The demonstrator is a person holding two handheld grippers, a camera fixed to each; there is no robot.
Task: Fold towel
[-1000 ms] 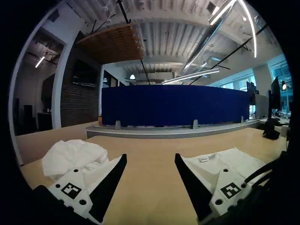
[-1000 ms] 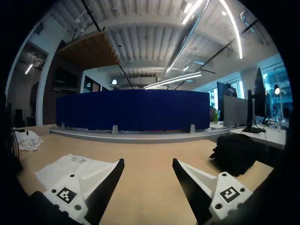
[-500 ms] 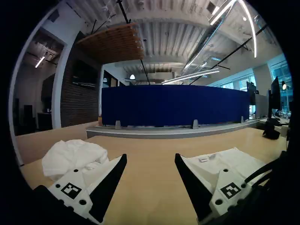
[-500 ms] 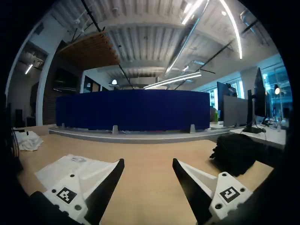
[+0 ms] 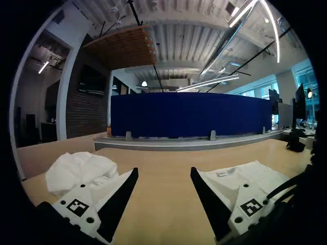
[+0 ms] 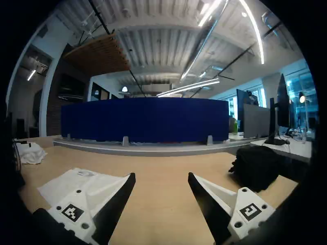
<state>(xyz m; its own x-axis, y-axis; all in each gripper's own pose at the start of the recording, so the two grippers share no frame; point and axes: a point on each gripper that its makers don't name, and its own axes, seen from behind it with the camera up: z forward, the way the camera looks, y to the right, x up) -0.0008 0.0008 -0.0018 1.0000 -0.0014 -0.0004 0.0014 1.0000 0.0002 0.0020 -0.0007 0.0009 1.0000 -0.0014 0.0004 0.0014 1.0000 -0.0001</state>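
Left gripper view is showing the flat white towel [image 5: 253, 173] lying at lower right, just past the left gripper [image 5: 164, 170], jaws gaping wide and empty. The right gripper [image 6: 161, 175], equally wide and empty, is seeing it lower left, so I'm guessing it's sitting between them.

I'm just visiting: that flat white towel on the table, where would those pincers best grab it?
Probably by a corner. The flat white towel lies spread thin on the table, so nothing bulges to pinch; a finger must slide under an edge, coming in low. It lies between the open left gripper and right gripper, so each could take its nearer side.
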